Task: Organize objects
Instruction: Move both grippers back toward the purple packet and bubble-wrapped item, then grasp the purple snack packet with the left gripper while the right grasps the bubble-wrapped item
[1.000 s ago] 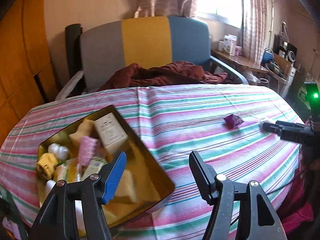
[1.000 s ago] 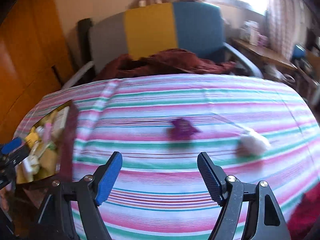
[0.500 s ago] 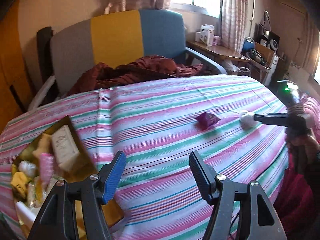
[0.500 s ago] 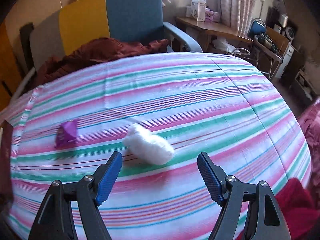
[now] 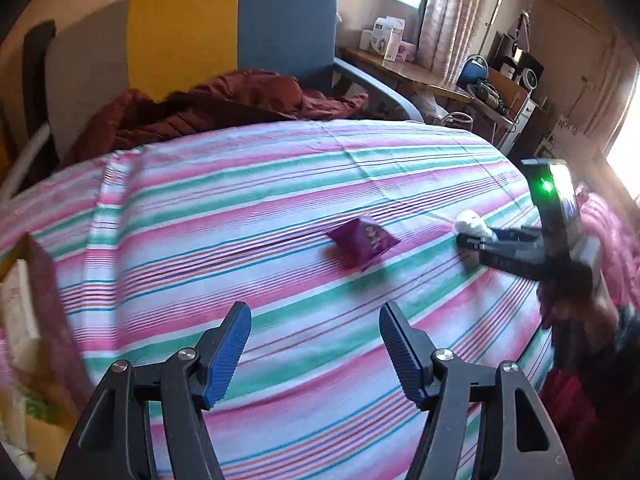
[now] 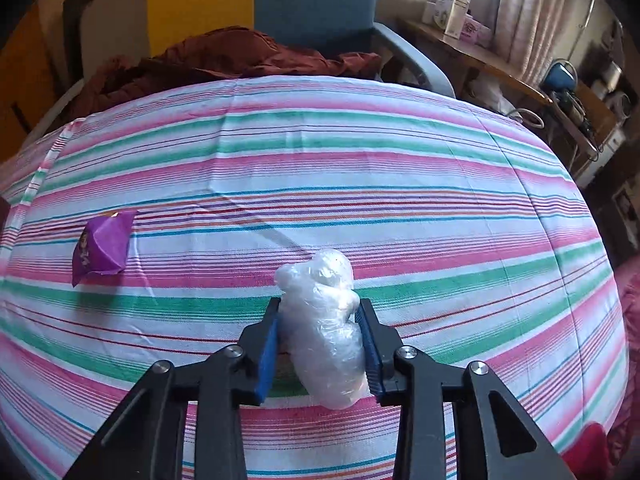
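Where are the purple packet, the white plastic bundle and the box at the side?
purple packet (image 6: 103, 245): right wrist view, middle of wrapper.
white plastic bundle (image 6: 326, 320): right wrist view, middle, between the closed jaws.
box (image 5: 48, 300): left wrist view, its dark side wall.

Tablecloth (image 6: 360, 160) striped pink, green, white; packet (image 6: 102, 246) purple; wrapped bundle (image 6: 324, 328) white.
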`<action>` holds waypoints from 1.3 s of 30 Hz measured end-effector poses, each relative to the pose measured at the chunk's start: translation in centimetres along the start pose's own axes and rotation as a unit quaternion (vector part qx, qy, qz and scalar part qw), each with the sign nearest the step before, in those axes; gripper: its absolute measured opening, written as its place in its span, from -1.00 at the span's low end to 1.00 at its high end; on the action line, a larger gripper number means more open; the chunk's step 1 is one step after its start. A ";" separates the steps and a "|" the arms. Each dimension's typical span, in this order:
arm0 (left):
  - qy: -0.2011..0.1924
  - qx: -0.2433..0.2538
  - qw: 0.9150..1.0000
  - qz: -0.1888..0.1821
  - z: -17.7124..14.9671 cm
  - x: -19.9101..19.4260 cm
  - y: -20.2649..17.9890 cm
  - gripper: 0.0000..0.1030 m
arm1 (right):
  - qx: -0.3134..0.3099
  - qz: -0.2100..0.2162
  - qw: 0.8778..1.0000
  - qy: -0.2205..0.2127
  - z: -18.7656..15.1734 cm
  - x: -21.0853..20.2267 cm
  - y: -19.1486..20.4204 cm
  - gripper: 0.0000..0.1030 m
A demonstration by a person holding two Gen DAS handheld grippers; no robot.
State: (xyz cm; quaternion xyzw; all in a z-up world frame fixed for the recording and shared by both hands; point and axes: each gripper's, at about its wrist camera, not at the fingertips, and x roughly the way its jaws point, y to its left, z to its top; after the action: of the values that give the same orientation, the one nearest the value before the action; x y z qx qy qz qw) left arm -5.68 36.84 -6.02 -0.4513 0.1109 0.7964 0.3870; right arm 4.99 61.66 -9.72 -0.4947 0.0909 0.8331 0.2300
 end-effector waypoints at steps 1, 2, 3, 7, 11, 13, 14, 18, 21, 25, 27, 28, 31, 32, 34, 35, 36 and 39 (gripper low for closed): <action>0.004 -0.008 1.000 -0.009 0.6 0.7 -0.2 0.31 | -0.002 -0.001 1.000 -0.001 -0.2 -0.1 0.1 -0.32; 0.010 -0.015 1.000 -0.015 1.2 1.4 -0.4 0.31 | -0.002 0.002 1.000 -0.002 -0.3 -0.2 0.2 -0.32; 0.015 -0.020 0.999 -0.022 1.8 2.2 -0.7 0.31 | -0.002 0.004 1.000 -0.001 -0.4 -0.2 0.2 -0.32; 0.029 -0.048 0.997 -0.046 3.8 4.8 -1.4 0.32 | -0.007 0.004 1.000 -0.005 -0.1 -0.6 0.4 -0.32; 0.047 -0.086 0.993 -0.061 5.4 7.6 -1.7 0.41 | -0.015 0.012 1.000 -0.018 0.6 -1.3 0.9 -0.32; 0.054 -0.094 0.993 -0.048 5.8 9.1 -2.0 0.41 | -0.016 0.016 0.999 -0.024 0.8 -1.6 1.1 -0.32; 0.060 -0.097 0.992 -0.046 6.0 9.8 -2.1 0.41 | -0.016 0.018 0.999 -0.027 1.0 -1.7 1.1 -0.32; 0.086 -0.083 0.993 -0.014 5.9 12.1 -2.5 0.14 | -0.015 0.021 0.999 -0.038 1.4 -2.2 1.1 -0.32; 0.075 -0.051 0.996 -0.003 5.6 11.8 -2.9 -0.20 | -0.020 0.026 0.999 -0.042 1.5 -2.4 1.5 -0.32; 0.056 -0.007 0.998 0.015 4.1 10.7 -2.7 -0.26 | -0.026 0.039 0.998 -0.042 1.3 -2.5 2.4 -0.32; 0.052 -0.004 0.998 0.022 3.4 9.9 -2.2 -0.27 | -0.034 0.051 0.997 -0.040 1.1 -2.5 3.1 -0.32; 0.048 -0.002 0.998 0.030 2.9 9.6 -1.9 -0.27 | -0.039 0.058 0.997 -0.040 1.0 -2.6 3.7 -0.32; 0.038 -0.002 0.998 0.050 1.8 8.1 -0.8 -0.28 | -0.052 0.077 0.995 -0.035 0.5 -2.4 5.1 -0.32; 0.031 -0.002 0.998 0.056 1.3 7.5 -0.5 -0.29 | -0.061 0.081 0.994 -0.033 0.3 -2.4 5.8 -0.32; 0.021 -0.005 0.998 0.064 0.5 6.1 0.2 -0.29 | -0.074 0.093 0.993 -0.029 -0.1 -2.3 7.1 -0.32; 0.014 -0.005 0.997 0.069 0.2 5.4 0.6 -0.30 | -0.077 0.100 0.992 -0.028 -0.3 -2.2 7.5 -0.32; 0.009 -0.005 0.997 0.073 -0.1 4.7 0.8 -0.30 | -0.083 0.106 0.991 -0.026 -0.5 -2.1 8.0 -0.32; -0.009 -0.010 0.997 0.082 -0.9 2.4 1.7 -0.30 | -0.095 0.117 0.988 -0.020 -1.0 -1.8 9.5 -0.32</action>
State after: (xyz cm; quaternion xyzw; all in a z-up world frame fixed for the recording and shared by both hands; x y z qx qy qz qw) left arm -7.02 36.43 -8.76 -0.4369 0.1363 0.8308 0.3168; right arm 1.98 52.47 -9.37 -0.4834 0.0641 0.8689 0.0846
